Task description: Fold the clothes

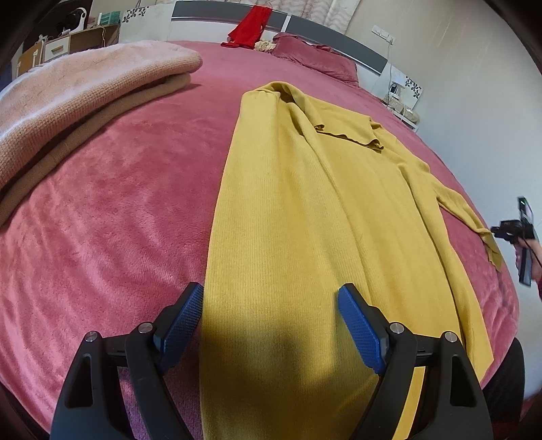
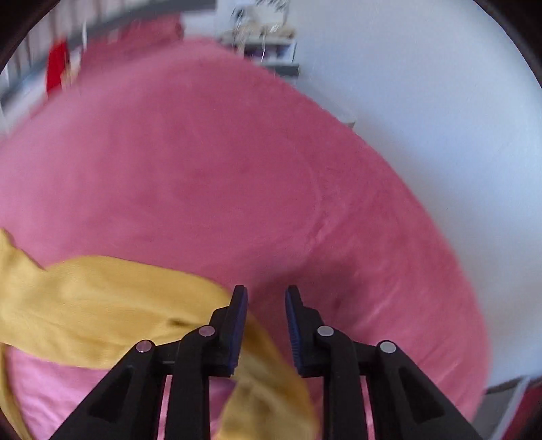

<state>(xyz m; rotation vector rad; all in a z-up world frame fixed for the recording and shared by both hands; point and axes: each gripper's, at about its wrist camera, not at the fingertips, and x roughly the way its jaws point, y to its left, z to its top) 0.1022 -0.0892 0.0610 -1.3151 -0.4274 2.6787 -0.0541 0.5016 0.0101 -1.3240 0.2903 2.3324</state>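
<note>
A mustard-yellow knit garment (image 1: 305,210) lies lengthwise on the pink bed cover (image 1: 118,203), its left part folded over the body and its collar at the far end. My left gripper (image 1: 270,298) hovers open over its near hem, blue pads wide apart, nothing between them. One yellow sleeve (image 1: 474,223) stretches toward the bed's right edge. In the blurred right wrist view that sleeve (image 2: 101,304) lies under and left of my right gripper (image 2: 266,298), which is open with a narrow gap and holds nothing. The right gripper (image 1: 518,230) also shows at the left view's right edge, in a hand.
Folded beige and pale-pink knitwear (image 1: 78,101) is stacked at the bed's left. A red garment (image 1: 249,27) hangs on the headboard beside a pink pillow (image 1: 315,57). A white wall (image 1: 474,84) and a small shelf (image 1: 403,105) border the bed's right side.
</note>
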